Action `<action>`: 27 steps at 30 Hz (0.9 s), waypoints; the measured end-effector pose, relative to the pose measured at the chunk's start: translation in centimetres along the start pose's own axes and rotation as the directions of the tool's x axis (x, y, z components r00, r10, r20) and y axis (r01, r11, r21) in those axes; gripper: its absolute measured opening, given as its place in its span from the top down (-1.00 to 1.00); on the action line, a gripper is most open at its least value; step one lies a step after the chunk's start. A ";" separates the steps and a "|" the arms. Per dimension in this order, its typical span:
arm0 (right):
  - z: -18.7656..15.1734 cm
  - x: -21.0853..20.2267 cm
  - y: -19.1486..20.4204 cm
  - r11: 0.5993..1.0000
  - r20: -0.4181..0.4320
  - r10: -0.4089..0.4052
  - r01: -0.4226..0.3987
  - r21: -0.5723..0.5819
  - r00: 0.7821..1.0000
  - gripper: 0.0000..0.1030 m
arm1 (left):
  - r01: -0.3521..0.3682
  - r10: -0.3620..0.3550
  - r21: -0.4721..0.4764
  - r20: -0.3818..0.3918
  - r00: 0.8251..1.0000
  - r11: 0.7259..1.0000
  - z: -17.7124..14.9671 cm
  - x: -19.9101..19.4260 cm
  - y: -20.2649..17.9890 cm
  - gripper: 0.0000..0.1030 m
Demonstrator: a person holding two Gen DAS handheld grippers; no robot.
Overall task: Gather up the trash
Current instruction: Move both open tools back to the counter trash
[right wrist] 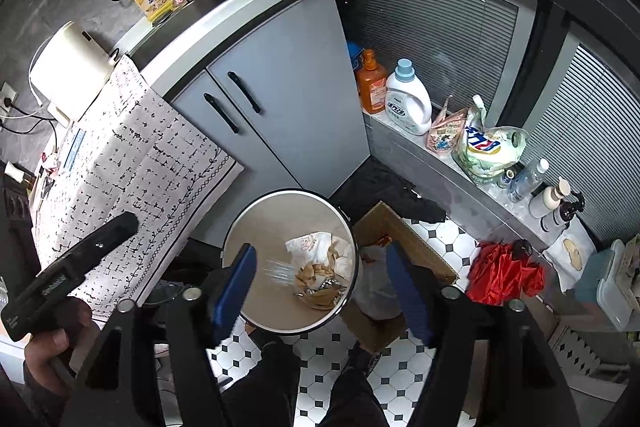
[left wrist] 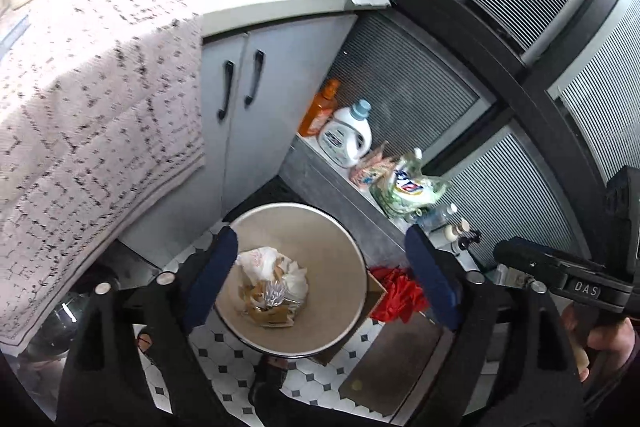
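Note:
A round metal bin [left wrist: 308, 235] [right wrist: 280, 223] stands on the tiled floor directly under both grippers. Inside it lie a white bag [left wrist: 260, 261] [right wrist: 310, 247], torn brown paper [left wrist: 268, 315] [right wrist: 320, 297] and crinkled clear plastic [left wrist: 274, 293]. My left gripper [left wrist: 324, 279] hangs open above the bin, its blue pads [left wrist: 216, 275] wide apart with nothing between them. My right gripper [right wrist: 322, 293] is open over the bin too. A blurred clear piece [right wrist: 279, 271] shows between its pads without touching them. Each view shows the other gripper in a hand at its edge.
A cardboard box [right wrist: 404, 231] sits against the bin's right side, with a red crumpled bag [right wrist: 504, 271] [left wrist: 400, 291] beyond it. Detergent bottles [right wrist: 408, 99] line the window ledge. A patterned cloth [right wrist: 140, 155] hangs off the counter at left, by the grey cabinet [right wrist: 288, 87]. The person's feet [right wrist: 276, 351] are below the bin.

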State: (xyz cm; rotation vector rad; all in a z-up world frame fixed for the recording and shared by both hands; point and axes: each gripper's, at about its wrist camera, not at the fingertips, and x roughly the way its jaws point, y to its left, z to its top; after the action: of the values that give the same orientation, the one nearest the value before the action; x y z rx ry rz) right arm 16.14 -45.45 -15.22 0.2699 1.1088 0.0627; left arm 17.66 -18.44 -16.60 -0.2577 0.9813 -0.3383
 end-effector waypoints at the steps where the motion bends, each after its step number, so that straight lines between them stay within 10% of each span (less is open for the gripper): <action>1: 0.0 0.0 0.3 1.000 0.004 0.001 -0.001 -0.005 1.000 -0.48 | -0.013 0.013 -0.010 0.009 1.000 1.000 0.1 -0.5 0.5 -0.72; 8: 1.0 0.8 4.2 0.997 0.039 0.039 -0.036 -0.066 0.998 -0.85 | -0.095 0.102 -0.083 0.078 0.992 0.992 0.2 -4.4 4.6 -0.86; 27: 4.0 2.1 22.8 0.949 0.102 0.219 -0.187 -0.253 0.970 -0.85 | -0.275 0.351 -0.303 0.235 0.906 0.913 0.3 -18.5 18.9 -0.88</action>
State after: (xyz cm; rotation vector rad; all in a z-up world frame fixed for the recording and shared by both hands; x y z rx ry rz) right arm 22.59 -23.75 -9.80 0.1654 0.9305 0.3580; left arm 11.58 6.15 -9.11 -0.3719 0.7628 0.1296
